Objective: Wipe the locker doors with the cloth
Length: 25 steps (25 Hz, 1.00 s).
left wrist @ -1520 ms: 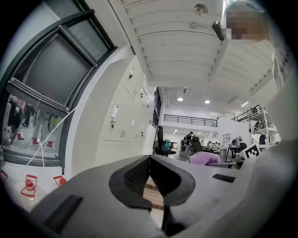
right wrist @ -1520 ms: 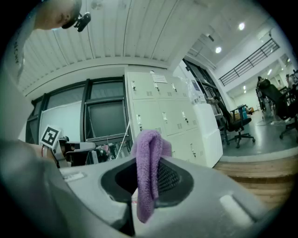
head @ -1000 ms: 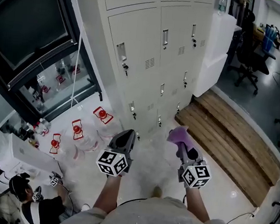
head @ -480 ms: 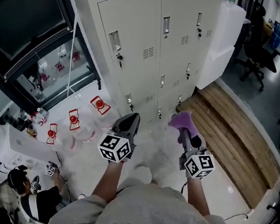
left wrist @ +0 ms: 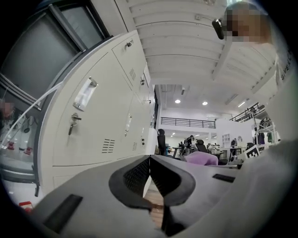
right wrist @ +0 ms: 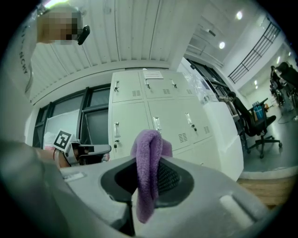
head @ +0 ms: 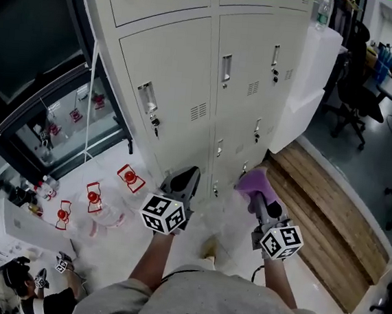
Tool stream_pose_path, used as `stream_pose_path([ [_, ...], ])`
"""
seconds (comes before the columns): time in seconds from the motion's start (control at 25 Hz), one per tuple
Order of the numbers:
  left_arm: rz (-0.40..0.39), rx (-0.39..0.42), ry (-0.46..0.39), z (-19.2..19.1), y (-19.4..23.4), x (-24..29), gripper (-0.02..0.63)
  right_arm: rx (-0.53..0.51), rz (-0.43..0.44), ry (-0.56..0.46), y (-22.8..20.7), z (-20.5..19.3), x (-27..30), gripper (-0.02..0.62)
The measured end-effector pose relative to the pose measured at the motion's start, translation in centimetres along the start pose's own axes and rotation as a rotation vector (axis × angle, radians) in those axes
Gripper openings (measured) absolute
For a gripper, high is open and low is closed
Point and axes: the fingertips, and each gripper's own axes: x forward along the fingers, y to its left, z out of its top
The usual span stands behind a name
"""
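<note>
Head view shows two tools: right tool [head: 254, 196] pinches one purple cloth [head: 249, 181], left tool [head: 185, 179] closed, empty.

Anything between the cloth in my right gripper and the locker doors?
Nothing visible. The purple cloth, clamped in the right gripper, faces the locker doors across open air; the left gripper sits off to its left.

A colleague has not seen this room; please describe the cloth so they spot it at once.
Look at the cream lockers. In front of them, the right gripper is shut on the cloth. It alone is purple and fluffy; the left gripper is shut, empty.
</note>
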Motion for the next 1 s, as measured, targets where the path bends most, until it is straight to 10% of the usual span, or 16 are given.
stream_pose_path([
  [1.0,-0.114,0.023,0.004,4.1,7.8,19.7,-0.002,-0.052,0.108,-0.066,-9.0,6.8,20.3,0.054],
])
